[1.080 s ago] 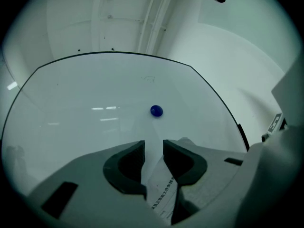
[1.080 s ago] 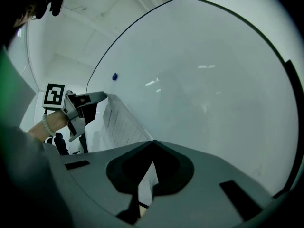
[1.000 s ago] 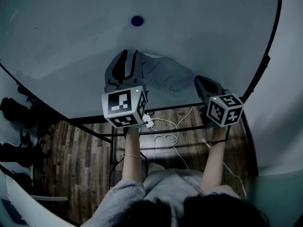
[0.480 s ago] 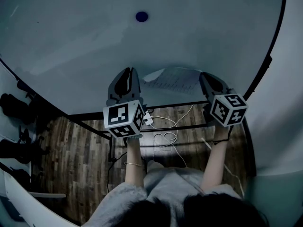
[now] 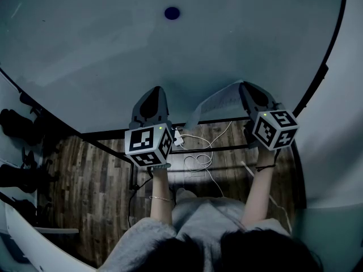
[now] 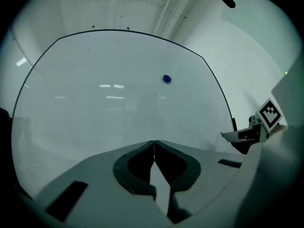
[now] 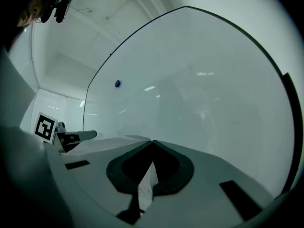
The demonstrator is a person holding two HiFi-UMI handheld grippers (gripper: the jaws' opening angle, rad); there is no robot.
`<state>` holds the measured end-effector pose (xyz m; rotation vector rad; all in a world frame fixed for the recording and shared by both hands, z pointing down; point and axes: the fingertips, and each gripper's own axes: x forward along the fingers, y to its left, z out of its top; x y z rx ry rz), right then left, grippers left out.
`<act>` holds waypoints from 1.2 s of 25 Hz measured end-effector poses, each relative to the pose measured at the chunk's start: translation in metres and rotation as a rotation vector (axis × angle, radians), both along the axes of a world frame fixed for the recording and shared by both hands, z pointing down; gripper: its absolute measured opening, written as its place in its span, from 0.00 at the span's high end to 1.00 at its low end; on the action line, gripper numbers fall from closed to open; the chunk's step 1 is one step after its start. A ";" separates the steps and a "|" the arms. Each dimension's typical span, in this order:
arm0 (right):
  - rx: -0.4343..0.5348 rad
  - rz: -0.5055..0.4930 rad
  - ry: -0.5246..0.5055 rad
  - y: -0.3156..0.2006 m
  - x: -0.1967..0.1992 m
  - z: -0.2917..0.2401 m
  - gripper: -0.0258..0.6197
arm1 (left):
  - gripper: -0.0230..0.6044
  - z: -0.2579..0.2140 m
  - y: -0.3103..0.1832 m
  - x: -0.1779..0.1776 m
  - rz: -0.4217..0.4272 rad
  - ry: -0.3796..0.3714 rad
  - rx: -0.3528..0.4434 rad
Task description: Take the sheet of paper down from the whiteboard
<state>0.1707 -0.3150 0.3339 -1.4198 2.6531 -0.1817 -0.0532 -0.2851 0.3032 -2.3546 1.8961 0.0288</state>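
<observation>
The sheet of paper (image 5: pixel 218 102) hangs off the whiteboard (image 5: pixel 113 50), sagging down to the left from my right gripper (image 5: pixel 245 87). That gripper is shut on the sheet's right edge; printed paper (image 7: pixel 145 186) shows between its jaws in the right gripper view. My left gripper (image 5: pixel 153 89) is level at the board's lower edge, left of the sheet and apart from it. Its jaws meet at the tips (image 6: pixel 153 141) with nothing held. A blue magnet (image 5: pixel 172 13) stays on the board well above both grippers.
The whiteboard's black frame (image 5: pixel 326 67) curves down the right side, and its stand's bar (image 5: pixel 170 152) runs below the grippers. White cables (image 5: pixel 195 163) lie on the wooden floor. Dark objects (image 5: pixel 17 129) sit at the left.
My left gripper has dropped down the board and its jaws went from wide open to shut. The sheet, flat on the board before, now droops from the right gripper.
</observation>
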 end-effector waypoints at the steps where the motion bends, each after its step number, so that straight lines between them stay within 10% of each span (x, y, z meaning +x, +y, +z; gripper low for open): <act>1: 0.003 -0.005 0.002 0.001 -0.002 -0.001 0.96 | 0.95 0.003 0.001 0.001 0.006 0.001 -0.006; 30: 0.155 -0.122 0.069 0.035 -0.045 -0.028 0.96 | 0.95 0.028 0.022 0.017 0.135 0.009 -0.050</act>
